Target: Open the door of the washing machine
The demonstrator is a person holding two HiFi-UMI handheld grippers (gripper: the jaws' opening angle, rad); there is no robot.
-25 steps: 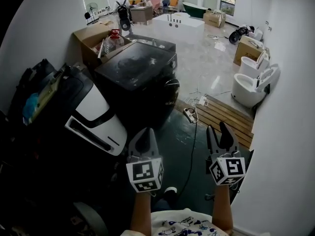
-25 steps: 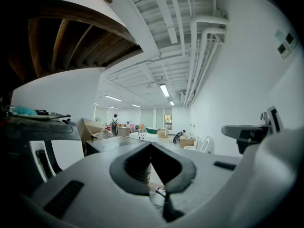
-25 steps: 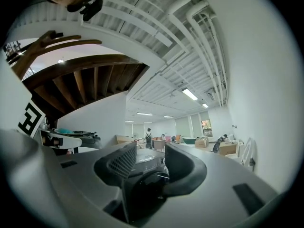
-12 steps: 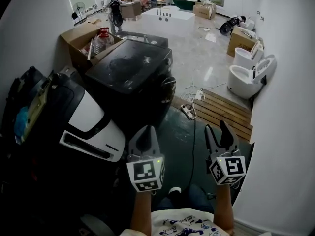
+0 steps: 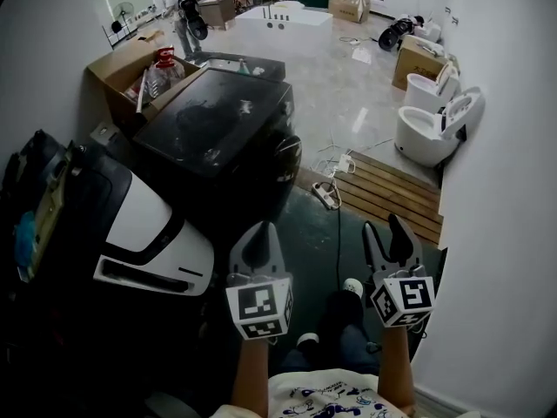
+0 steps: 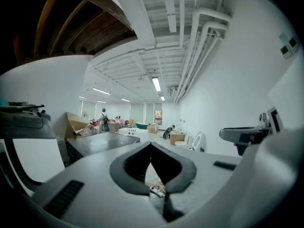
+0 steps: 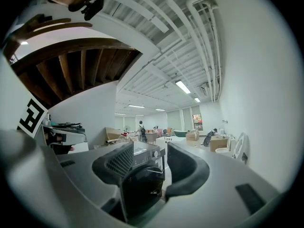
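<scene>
Washing machine: dark front-loader standing on the floor. Its top is dusty or scuffed. The round door is on the face turned toward the person and looks shut against the front.

Left hand-held gripper: held well short of the machine, off its front corner and not touching it. Pointing roughly level. In the left gripper view the jaw tips meet, so the gripper is closed and empty.

Right hand-held gripper: also well short of the machine, out to the door side. Jaws stand wide apart, having just been opening, with nothing held. In the right gripper view the machine and its dark door show through the gap, still at a distance.

Around the machine:
- An open cardboard box full of clutter sits just behind its far corner.
- A power strip with a trailing cable lies on the floor in front of the door.
- A wooden slat platform lies beyond the strip.
- White toilets stand well away from the door side, by the wall.
</scene>
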